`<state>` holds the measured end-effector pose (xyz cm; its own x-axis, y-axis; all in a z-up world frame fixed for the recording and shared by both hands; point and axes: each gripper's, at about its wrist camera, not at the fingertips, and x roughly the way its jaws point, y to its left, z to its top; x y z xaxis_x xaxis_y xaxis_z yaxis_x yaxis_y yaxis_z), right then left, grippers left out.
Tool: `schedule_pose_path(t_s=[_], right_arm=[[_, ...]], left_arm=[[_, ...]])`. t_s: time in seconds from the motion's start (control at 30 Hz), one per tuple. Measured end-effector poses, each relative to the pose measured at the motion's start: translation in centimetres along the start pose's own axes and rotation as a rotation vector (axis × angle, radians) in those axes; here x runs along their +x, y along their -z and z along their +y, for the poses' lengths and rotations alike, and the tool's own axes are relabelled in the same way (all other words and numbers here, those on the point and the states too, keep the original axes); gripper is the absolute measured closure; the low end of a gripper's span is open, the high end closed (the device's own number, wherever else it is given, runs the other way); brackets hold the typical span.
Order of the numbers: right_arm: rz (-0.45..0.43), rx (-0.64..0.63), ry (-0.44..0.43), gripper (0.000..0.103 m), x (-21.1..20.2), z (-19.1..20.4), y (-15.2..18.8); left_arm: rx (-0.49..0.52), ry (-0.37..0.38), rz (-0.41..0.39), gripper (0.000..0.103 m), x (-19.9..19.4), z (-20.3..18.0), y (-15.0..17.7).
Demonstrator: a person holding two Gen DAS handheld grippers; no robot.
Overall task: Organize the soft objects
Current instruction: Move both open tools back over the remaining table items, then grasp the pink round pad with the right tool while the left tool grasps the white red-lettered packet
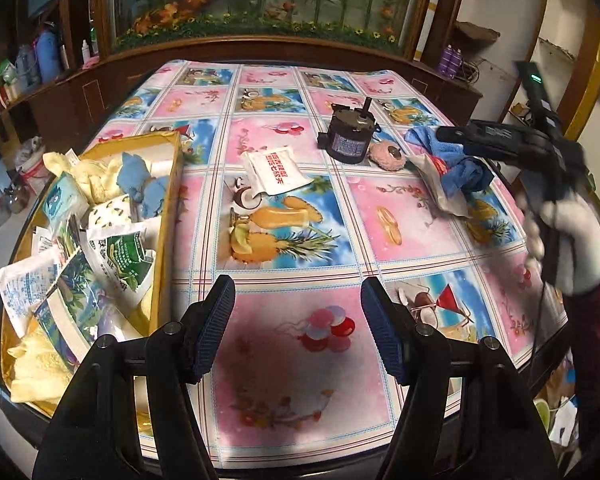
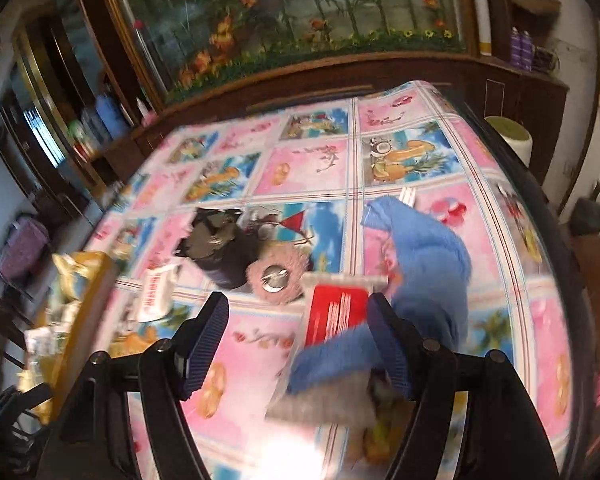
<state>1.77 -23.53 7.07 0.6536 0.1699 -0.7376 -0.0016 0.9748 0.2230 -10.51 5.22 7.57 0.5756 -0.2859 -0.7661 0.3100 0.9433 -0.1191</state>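
Observation:
My left gripper is open and empty, low over the near part of the table. A yellow box at the left holds yellow cloths, blue cloths and several soft packets. A white packet with red print lies mid-table. A blue cloth and a red-and-silver packet lie at the right, beside a pink fuzzy pad. My right gripper is open right over the packet and cloth; it also shows in the left wrist view.
A black motor-like block stands mid-table next to the pink pad. The table has a fruit-patterned cloth. A dark wooden cabinet with a flower picture runs behind. The table edge is near on the right.

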Motion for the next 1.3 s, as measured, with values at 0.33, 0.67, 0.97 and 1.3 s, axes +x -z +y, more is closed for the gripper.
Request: schedule_pose_path(t_s=[0.33,0.67,0.97,1.3], right_arm=[[0.261,-0.029,-0.018,0.057,9.9,1.4,-2.6],[0.263,-0.076,-0.192,0.054,4.9,3.8,2.7],[0.125,-0.059,-0.202,0.041,3.3,3.3,4.3],[0.089,-0.185,-0.127,0.035,4.8,5.4,4.6]], left_arm=[[-0.074,0.046,0.009,0.037,0.6,3.9,-1.9],[-0.045,0.087,0.091,0.037,6.5,3.6,-7.9],[-0.082,-0.024,0.219,0.037,15.7,2.6,-11.6],[-0.046,-0.172,0.196,0.000,19.1,2.5,-11.6]])
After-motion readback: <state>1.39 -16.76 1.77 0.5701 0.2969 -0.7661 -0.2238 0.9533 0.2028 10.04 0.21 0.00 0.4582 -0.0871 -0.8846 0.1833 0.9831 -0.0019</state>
